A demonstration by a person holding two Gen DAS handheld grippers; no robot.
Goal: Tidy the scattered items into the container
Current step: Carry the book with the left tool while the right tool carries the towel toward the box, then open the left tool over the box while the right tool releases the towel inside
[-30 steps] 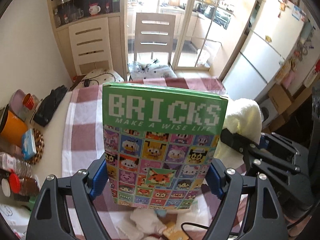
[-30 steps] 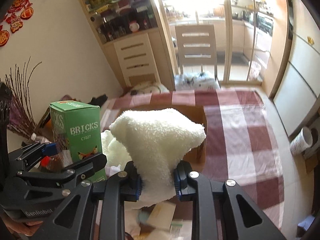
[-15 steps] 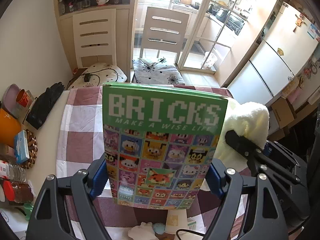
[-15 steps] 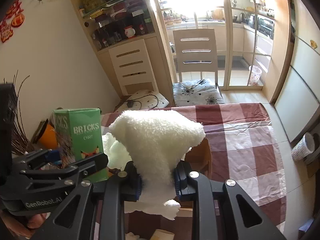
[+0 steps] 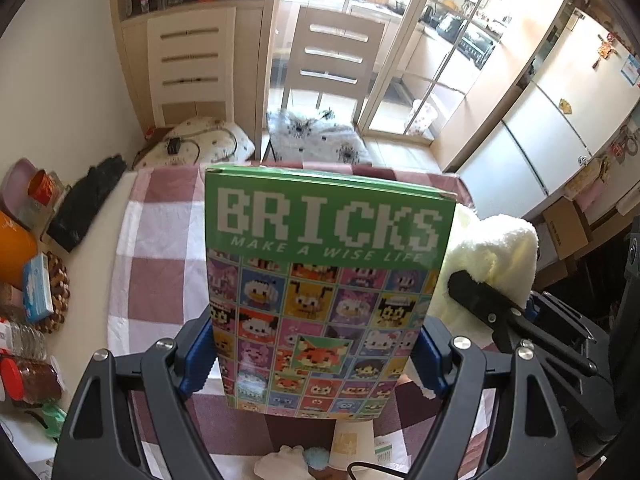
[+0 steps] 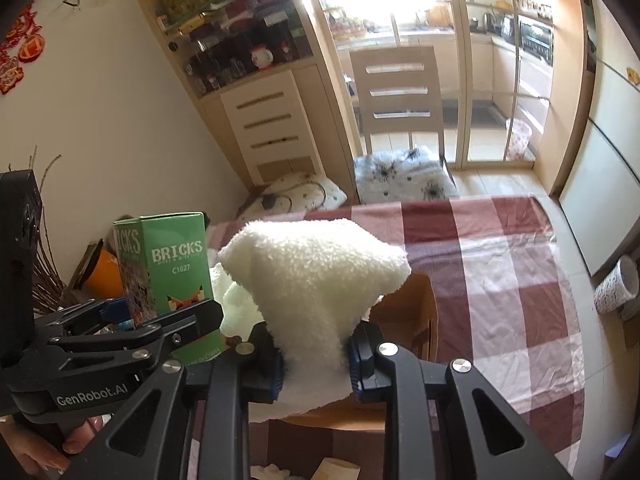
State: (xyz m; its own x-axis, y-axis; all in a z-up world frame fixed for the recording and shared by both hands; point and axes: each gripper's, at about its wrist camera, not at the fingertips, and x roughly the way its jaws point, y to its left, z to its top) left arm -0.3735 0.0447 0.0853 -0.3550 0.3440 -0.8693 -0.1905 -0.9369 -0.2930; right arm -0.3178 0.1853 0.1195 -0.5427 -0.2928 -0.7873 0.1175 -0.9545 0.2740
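My left gripper [image 5: 316, 356] is shut on a green BRICKS box [image 5: 328, 280], its blue pads pressing both side edges, and the box stands upright above the checked tablecloth. My right gripper [image 6: 314, 356] is shut on a white fluffy cloth [image 6: 316, 272] that bulges up out of the jaws. Beneath and behind that cloth sits the brown cardboard box [image 6: 416, 320] with more pale fluffy fabric [image 6: 232, 304] inside. In the right wrist view the BRICKS box [image 6: 172, 264] hangs just left of the cardboard box. The left wrist view shows the fluffy cloth [image 5: 500, 248] to the right.
A paper cup [image 5: 352, 444] and small white and blue bits [image 5: 288, 462] lie on the tablecloth [image 5: 160, 280] under the left gripper. An orange jar [image 5: 16, 252], a blue packet [image 5: 38, 292] and bottles crowd the table's left edge. Two chairs [image 6: 400, 88] stand beyond the far end.
Both grippers have carried their loads forward over the table. The cardboard box now lies under the cloth instead of beyond it. Both grips are unchanged.
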